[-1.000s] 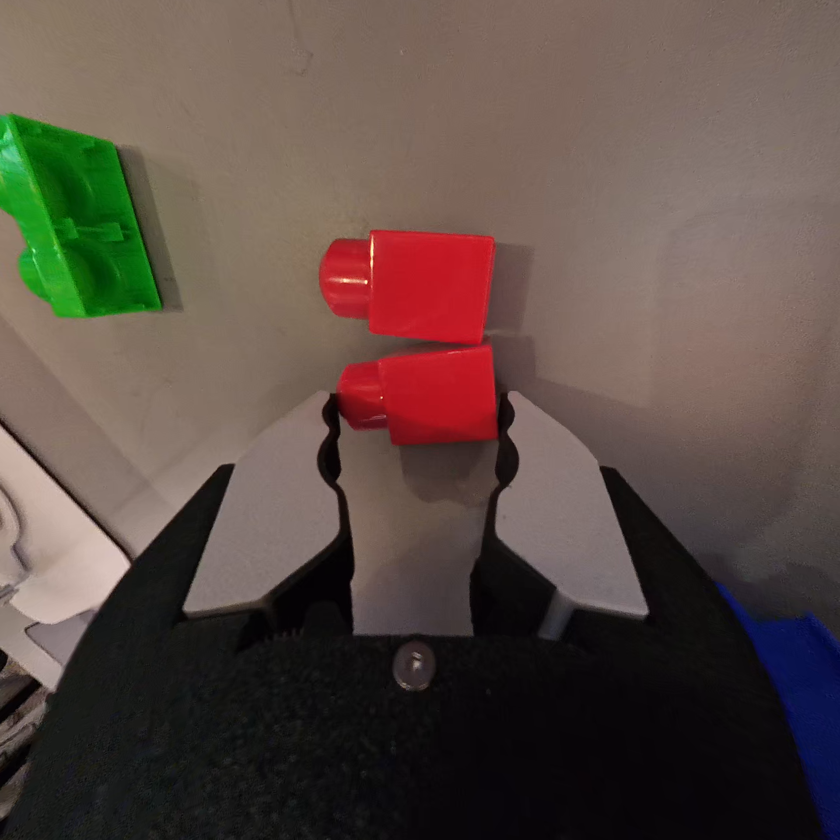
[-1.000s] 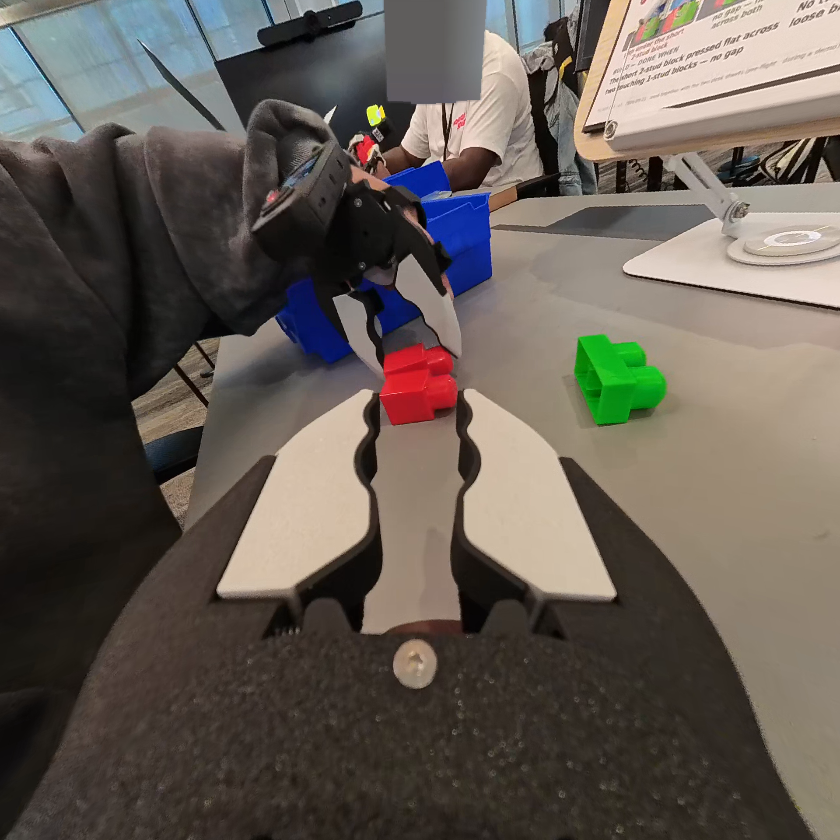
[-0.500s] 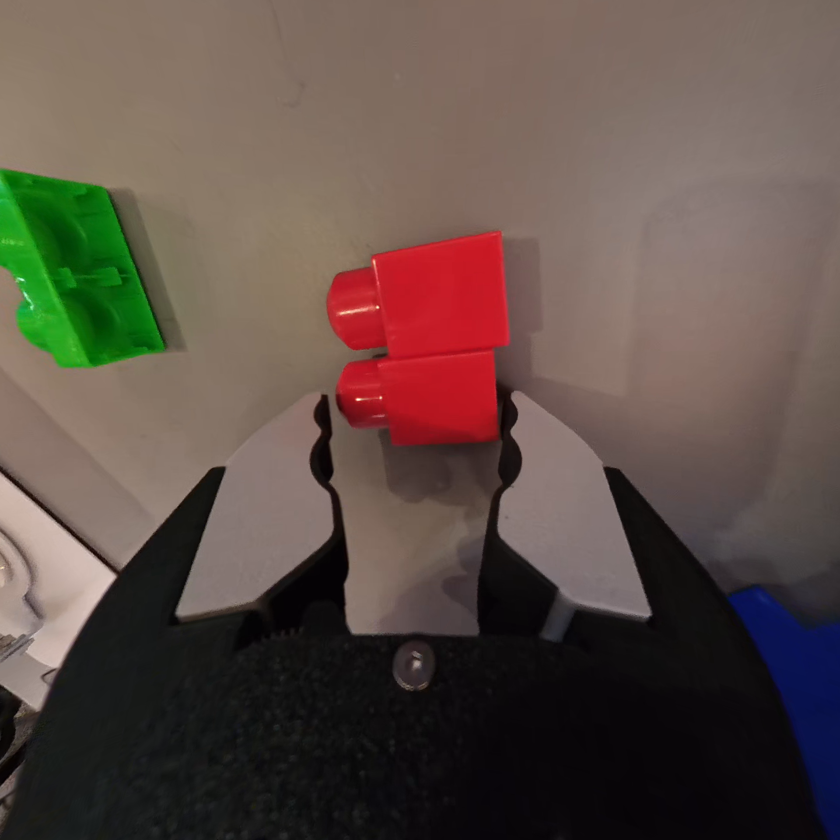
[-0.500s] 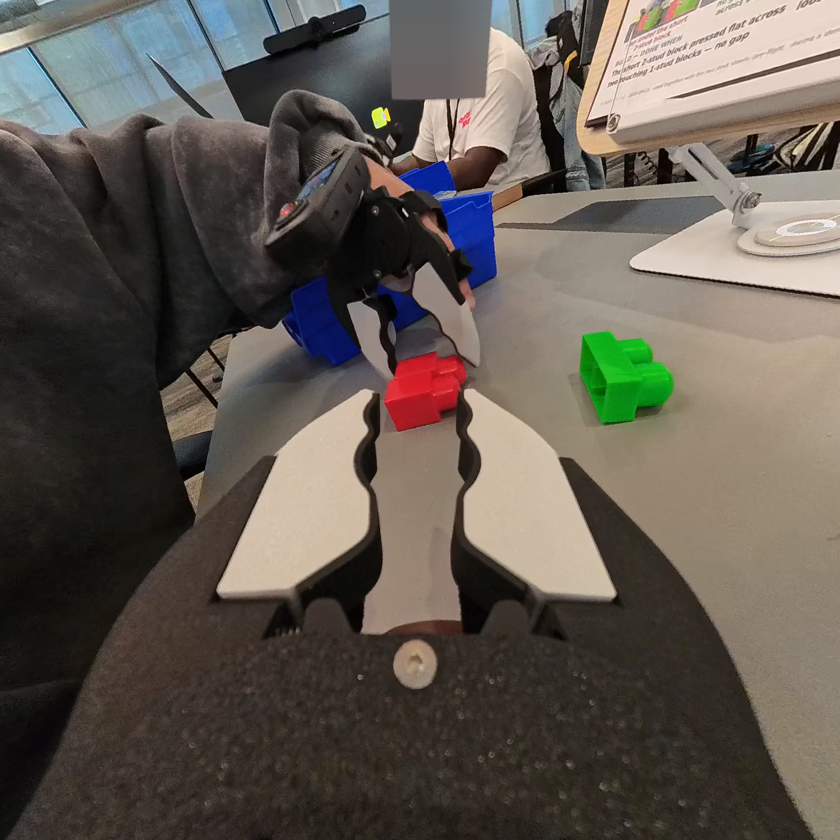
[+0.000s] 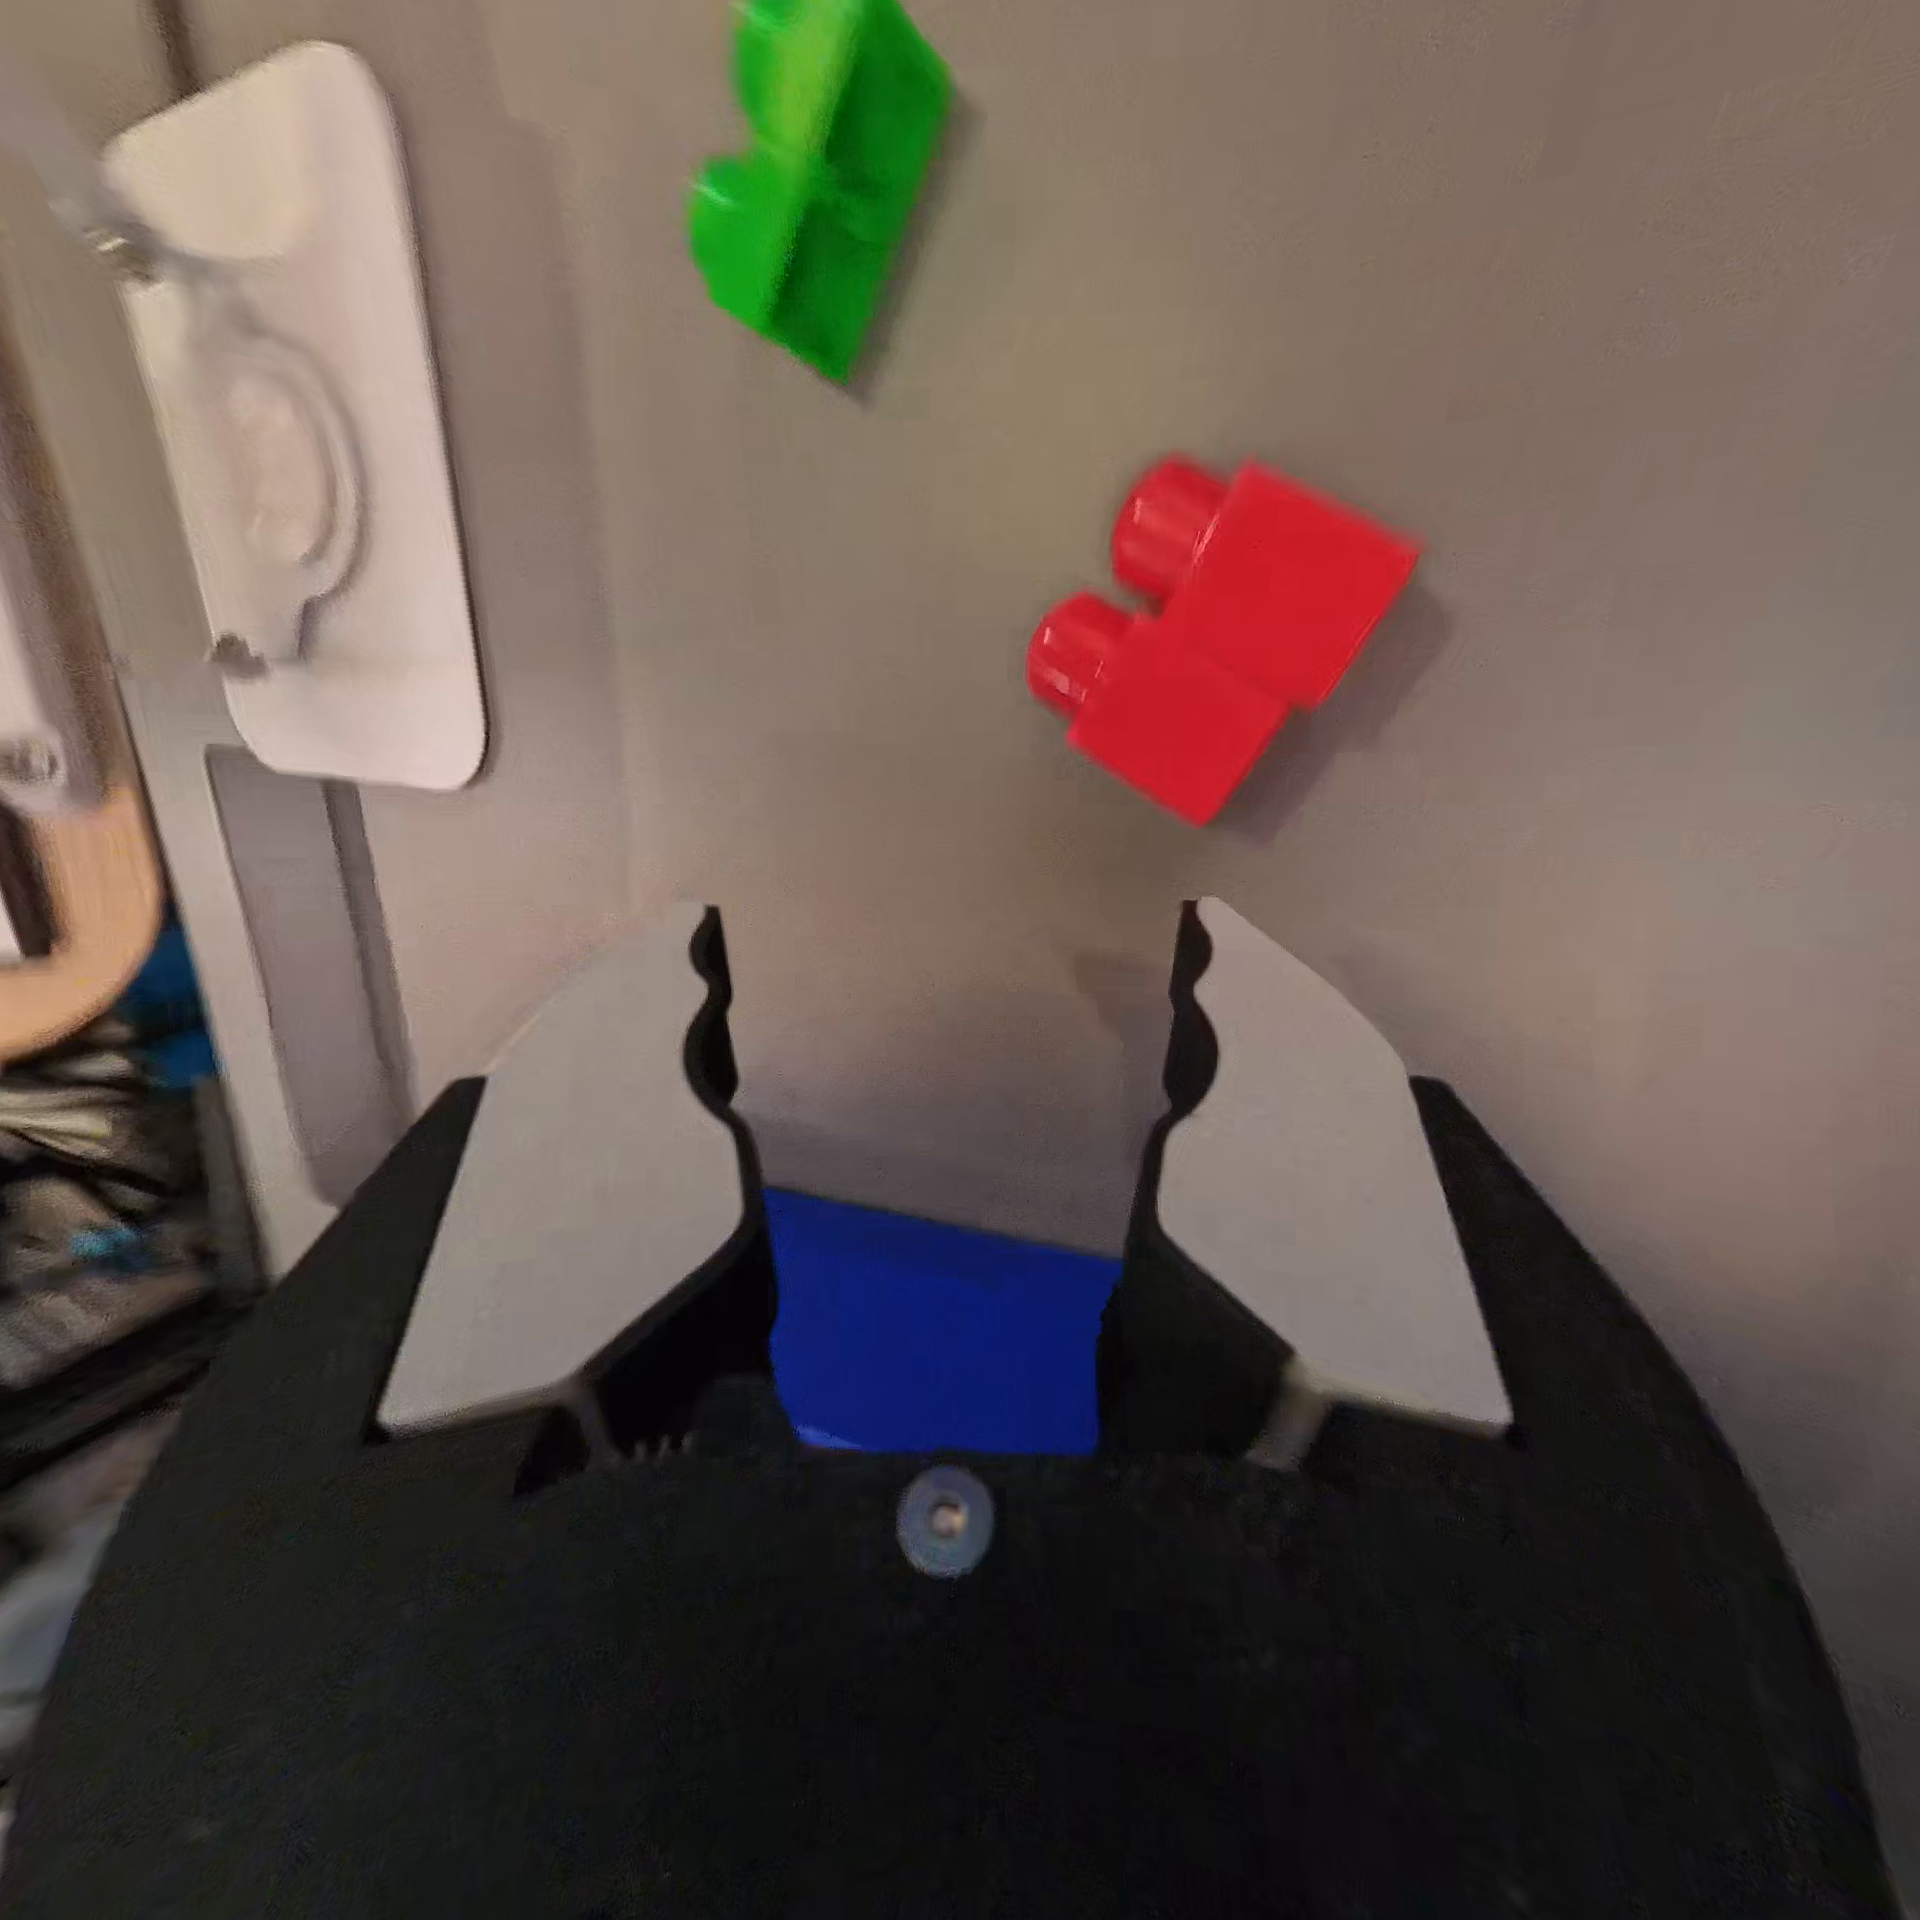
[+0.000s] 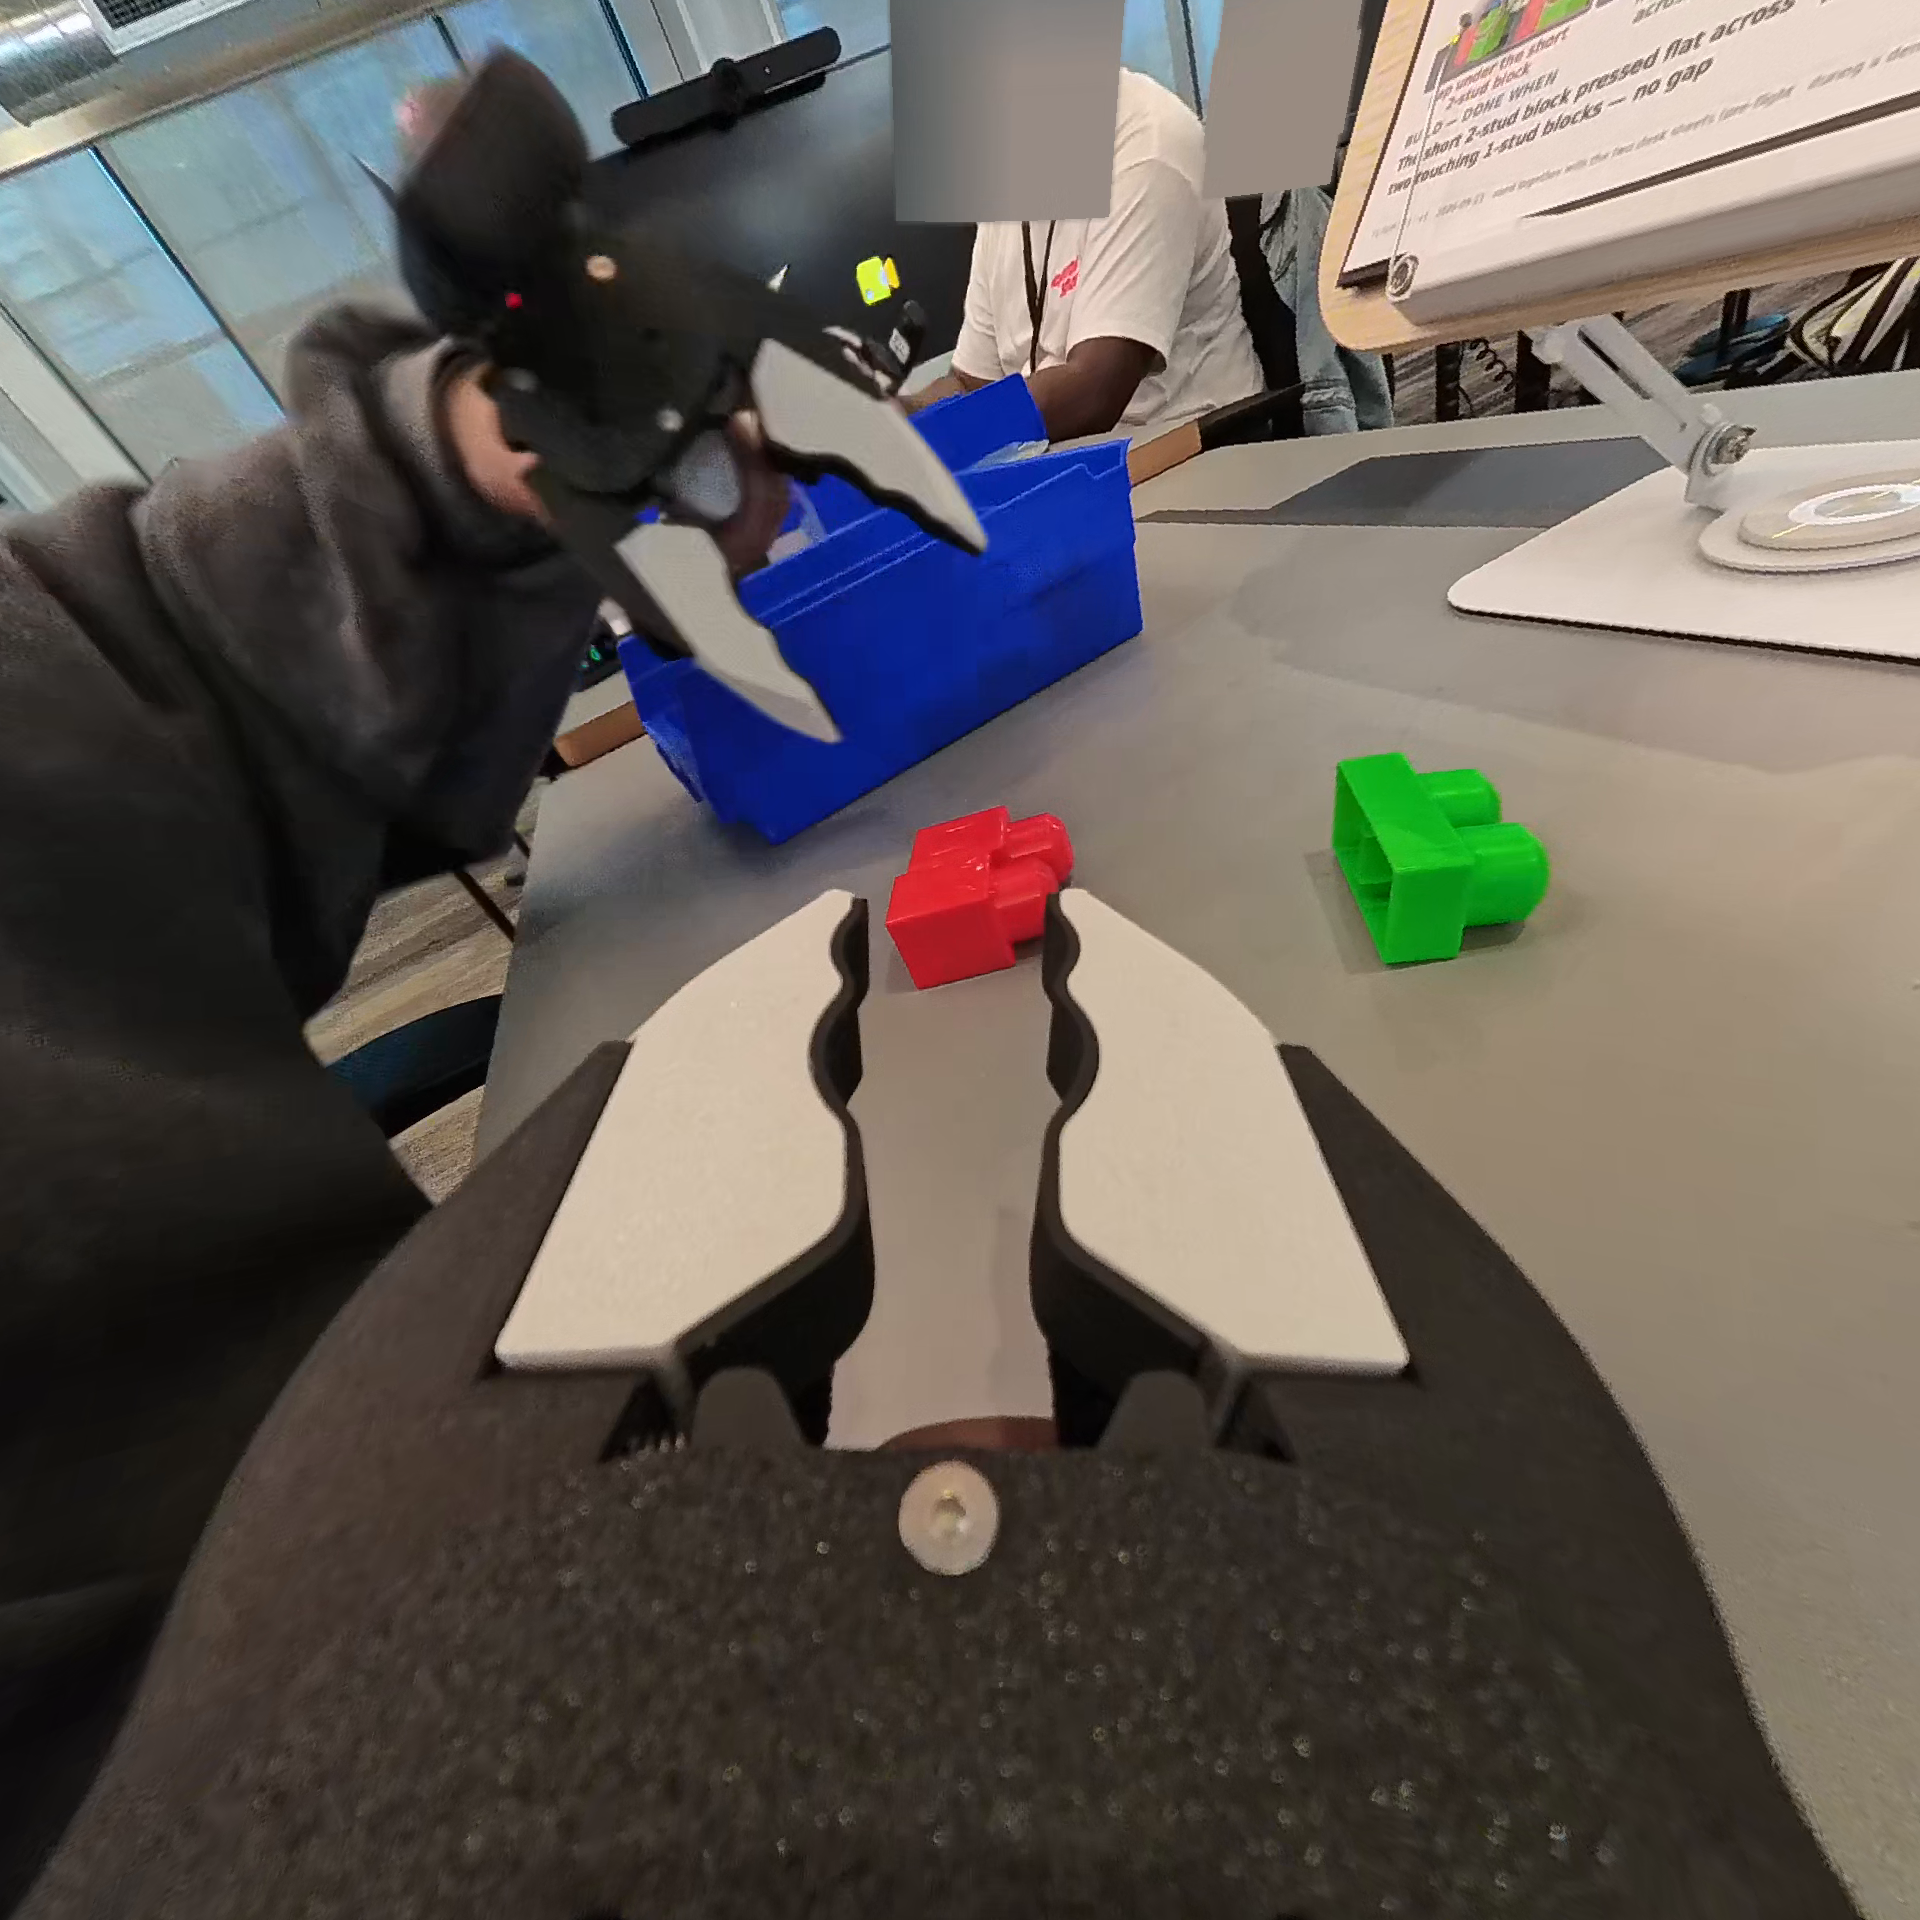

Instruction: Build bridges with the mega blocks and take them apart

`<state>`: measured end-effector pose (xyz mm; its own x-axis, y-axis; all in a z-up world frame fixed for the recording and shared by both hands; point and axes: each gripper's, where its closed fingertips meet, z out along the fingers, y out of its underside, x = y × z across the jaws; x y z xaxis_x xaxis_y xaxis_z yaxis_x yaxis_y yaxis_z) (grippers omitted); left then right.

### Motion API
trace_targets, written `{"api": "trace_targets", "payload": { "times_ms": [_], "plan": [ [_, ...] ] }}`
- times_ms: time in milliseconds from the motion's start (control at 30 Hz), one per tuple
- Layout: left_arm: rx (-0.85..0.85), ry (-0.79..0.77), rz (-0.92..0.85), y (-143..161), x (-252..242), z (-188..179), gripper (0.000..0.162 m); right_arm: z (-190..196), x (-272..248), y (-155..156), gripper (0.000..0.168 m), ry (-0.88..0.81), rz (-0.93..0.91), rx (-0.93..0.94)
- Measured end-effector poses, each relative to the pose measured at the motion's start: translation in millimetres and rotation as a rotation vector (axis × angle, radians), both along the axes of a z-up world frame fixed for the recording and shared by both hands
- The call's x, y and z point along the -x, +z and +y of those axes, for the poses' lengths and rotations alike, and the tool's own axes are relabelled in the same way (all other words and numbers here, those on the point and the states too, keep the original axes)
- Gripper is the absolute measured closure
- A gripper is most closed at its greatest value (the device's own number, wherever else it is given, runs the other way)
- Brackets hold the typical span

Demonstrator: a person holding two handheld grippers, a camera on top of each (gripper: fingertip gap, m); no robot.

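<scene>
Two red one-stud blocks [image 6: 977, 894] lie on their sides, touching side by side, on the grey table [image 6: 1351, 1091]. They also show in the left wrist view [image 5: 1226, 634]. A green two-stud block [image 6: 1434, 857] lies on its side to their right, and shows in the left wrist view [image 5: 821, 197]. My left gripper [image 5: 951, 914] is wide open and empty, raised above the table in front of the blue bin, as the right wrist view [image 6: 904, 639] shows. My right gripper [image 6: 954, 902] is open, its fingertips just short of the nearer red block, not pressing on it.
A blue bin [image 6: 914, 644] stands behind the red blocks and shows under my left fingers [image 5: 935, 1320]. A white stand base [image 6: 1683, 561] with a document holder [image 6: 1621, 135] is at the back right. A person in a white shirt [image 6: 1091, 270] sits beyond the table. Some 20 cm of space lies between my two pairs of fingers.
My left gripper opened wider, let go of the nearer red block and lifted away toward the blue bin. The two red blocks now lie together. My right gripper has barely moved.
</scene>
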<state>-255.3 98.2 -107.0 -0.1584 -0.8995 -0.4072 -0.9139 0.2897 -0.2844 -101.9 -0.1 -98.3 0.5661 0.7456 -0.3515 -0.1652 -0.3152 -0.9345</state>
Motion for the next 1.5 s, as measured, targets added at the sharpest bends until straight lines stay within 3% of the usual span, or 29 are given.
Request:
{"api": "trace_targets", "payload": {
  "times_ms": [100,267,500,667,1000,1500],
  "plan": [
    [0.065,0.285,-0.301,6.4,-8.0,-31.5,0.080,-1.2,0.9,0.8,0.136,0.005,0.002,-0.003],
    [0.159,0.682,-0.463,-55.0,-9.8,-73.9,0.073,-4.3,2.9,2.6,0.136,0.014,0.000,-0.015],
    [0.127,0.927,-0.545,-79.4,-24.7,-52.0,0.065,-5.0,4.9,4.3,0.137,0.021,-0.003,-0.023],
    [0.067,0.950,-0.517,-81.4,-19.4,-32.8,0.067,-6.5,6.1,3.9,0.137,0.026,-0.014,-0.027],
    [0.193,0.928,-0.515,-79.1,-39.6,-27.2,0.060,-6.8,6.0,3.6,0.137,0.031,-0.007,-0.020],
    [0.258,0.988,-0.367,-89.1,-36.4,-21.0,0.068,-8.3,6.7,4.2,0.137,0.044,0.004,-0.012]
  ]
}}
